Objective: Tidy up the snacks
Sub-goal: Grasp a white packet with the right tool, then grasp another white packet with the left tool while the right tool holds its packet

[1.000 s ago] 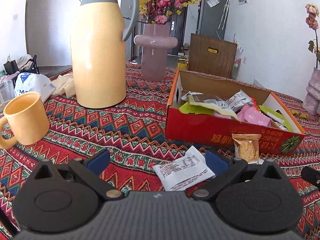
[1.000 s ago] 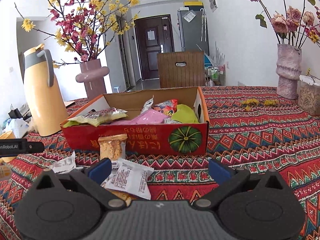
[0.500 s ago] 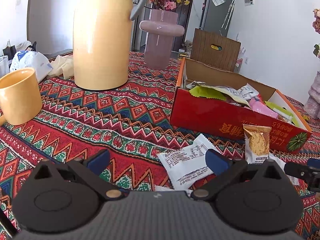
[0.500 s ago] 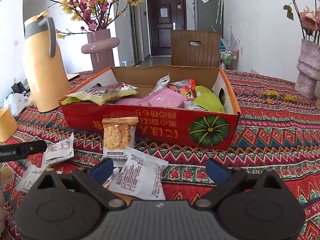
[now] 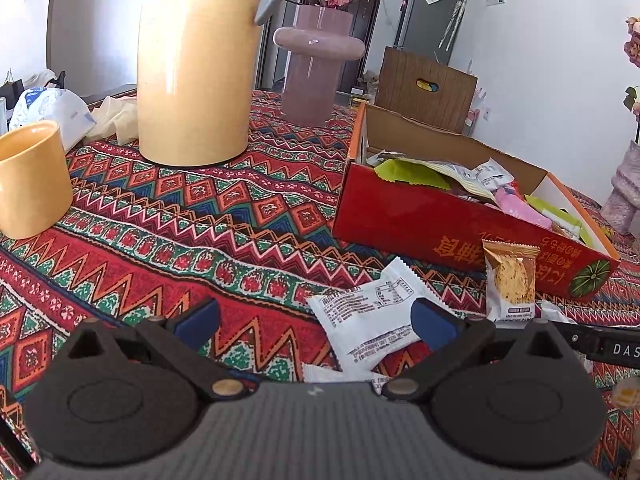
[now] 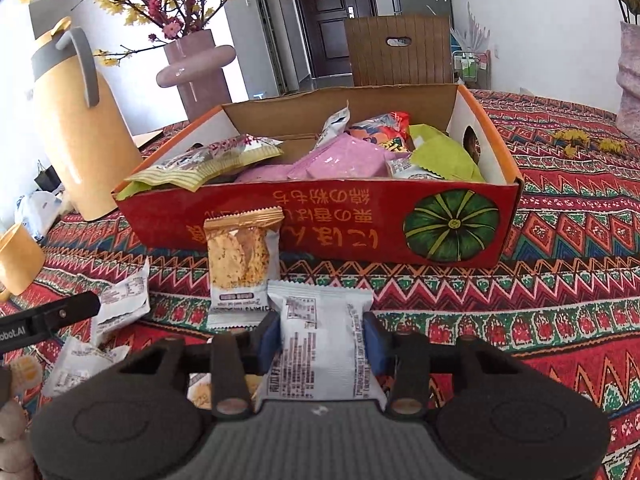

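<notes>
**Right tool has a packet, box dead ahead**

The right tool (image 6: pixel 320 340) is clamped on a white snack packet (image 6: pixel 320 344), its blue fingers (image 6: pixel 269 338) pressing the packet's two sides. The packet's long axis runs straight forward, along the fingers, toward the red box (image 6: pixel 320 216). That box sits directly in front, open at the top and already crowded with pink, green and yellow packets. Between packet and box stands a cracker packet (image 6: pixel 240 264), leaning against the box's front wall, so the carry likely needs to lift over it and the wall.

The left tool (image 5: pixel 316 320) hangs open and holds nothing. A second white packet (image 5: pixel 368 320) lies flat on the patterned surface (image 5: pixel 200 240) just ahead of it, toward its right finger, long axis slanting toward the box. The right side is clearly nearer to a drop-in; the left looks lined up for the next pick.
</notes>
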`<state>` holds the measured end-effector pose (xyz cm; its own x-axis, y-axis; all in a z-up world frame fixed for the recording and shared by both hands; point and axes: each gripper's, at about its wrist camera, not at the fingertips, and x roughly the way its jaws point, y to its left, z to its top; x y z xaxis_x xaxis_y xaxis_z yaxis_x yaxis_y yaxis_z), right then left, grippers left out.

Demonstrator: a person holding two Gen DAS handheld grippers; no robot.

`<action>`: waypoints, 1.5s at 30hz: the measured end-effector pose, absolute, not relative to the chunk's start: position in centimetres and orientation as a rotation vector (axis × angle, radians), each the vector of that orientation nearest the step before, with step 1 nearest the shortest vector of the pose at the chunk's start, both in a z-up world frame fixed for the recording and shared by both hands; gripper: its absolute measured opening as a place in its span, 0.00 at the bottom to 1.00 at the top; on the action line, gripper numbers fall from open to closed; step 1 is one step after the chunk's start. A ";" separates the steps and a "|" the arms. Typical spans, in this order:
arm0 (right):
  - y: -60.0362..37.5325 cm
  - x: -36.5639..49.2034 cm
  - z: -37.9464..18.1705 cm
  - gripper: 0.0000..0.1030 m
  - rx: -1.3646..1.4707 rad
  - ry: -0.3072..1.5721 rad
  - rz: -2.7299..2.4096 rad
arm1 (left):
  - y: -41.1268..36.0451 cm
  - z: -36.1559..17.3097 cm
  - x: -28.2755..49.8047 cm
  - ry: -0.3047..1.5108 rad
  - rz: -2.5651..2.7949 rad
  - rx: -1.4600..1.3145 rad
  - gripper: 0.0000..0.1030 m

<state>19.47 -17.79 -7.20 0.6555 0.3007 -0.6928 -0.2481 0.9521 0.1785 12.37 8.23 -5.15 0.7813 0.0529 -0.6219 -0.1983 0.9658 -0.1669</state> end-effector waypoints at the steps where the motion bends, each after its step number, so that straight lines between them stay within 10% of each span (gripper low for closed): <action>1: -17.8 19.3 -7.1 0.40 0.065 0.790 0.310 | 8.2 -5.2 12.4 0.662 0.138 -0.230 1.00; 45: -24.2 13.7 -7.4 0.39 0.111 0.559 0.207 | 4.7 -4.1 10.7 0.767 0.152 -0.143 1.00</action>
<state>13.67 -24.19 -7.42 0.8279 0.2243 -0.5141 -0.1640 0.9733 0.1606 10.68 4.70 -4.07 0.7104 0.0841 -0.6987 -0.1882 0.9794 -0.0734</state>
